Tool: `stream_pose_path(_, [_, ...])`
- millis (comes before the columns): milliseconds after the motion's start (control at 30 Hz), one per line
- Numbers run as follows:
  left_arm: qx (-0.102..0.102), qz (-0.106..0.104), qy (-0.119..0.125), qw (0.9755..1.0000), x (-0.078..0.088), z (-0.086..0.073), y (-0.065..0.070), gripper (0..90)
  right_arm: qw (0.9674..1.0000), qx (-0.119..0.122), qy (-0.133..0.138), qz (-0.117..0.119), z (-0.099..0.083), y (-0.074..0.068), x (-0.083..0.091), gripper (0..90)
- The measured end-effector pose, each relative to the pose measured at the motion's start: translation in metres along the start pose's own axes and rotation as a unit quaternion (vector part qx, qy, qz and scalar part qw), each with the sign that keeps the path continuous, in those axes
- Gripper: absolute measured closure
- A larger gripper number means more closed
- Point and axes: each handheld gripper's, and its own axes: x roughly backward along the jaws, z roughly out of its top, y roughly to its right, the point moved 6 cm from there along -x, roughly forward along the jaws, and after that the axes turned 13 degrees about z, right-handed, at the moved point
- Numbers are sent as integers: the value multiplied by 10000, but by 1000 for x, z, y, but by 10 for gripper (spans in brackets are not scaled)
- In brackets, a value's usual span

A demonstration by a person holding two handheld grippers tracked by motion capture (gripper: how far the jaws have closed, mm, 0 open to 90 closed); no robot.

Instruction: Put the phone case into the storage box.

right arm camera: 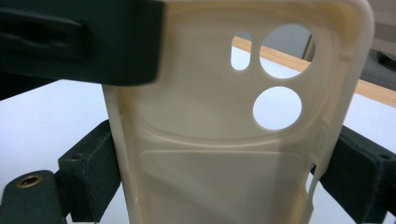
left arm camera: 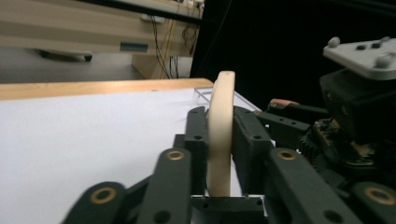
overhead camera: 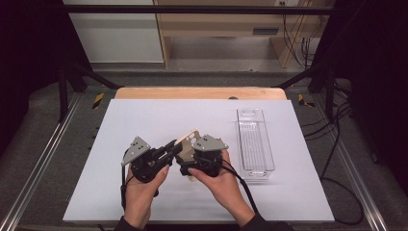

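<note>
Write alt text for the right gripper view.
A cream, flexible phone case with three camera cut-outs is clamped by its side edges between the right gripper's black fingers. Another black finger grips its upper left, above the white table.

Cam setup: 1 overhead + 2 gripper cams
High view looks fwd/down on the table; both gripper views sit super close on the phone case, clear bin at 2 o'clock.

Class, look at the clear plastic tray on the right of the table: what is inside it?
The clear tray holds nothing visible; its ribbed bottom shows through. The cream phone case is between both grippers, outside it.
</note>
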Motion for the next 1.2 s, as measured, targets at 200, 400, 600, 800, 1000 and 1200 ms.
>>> stream_pose_path(200, [-101, 206, 238, 9995, 11, 9, -7, 660, 9995, -311, 16, -80, -1, 15, 3, 105])
stream_pose_path(400, [-305, 684, 417, 9963, 19, 10, -23, 535, 9984, -524, 137, -140, 4, 25, 8, 105])
stream_pose_path(600, [-382, 998, 323, 9937, 20, -3, -45, 421, 9972, -652, 232, -301, 15, 36, 16, 105])
stream_pose_path(800, [-549, 1224, 192, 9908, 22, -20, -65, 347, 9954, -732, 431, -436, 33, 48, 27, 106])
stream_pose_path(1000, [-521, 1286, 28, 9903, 23, -39, -80, 230, 9917, -851, 673, -694, 54, 66, 39, 106])
stream_pose_path(1200, [-499, 1369, -71, 9893, 19, -52, -96, 54, 9864, -921, 919, -1005, 79, 92, 52, 106])
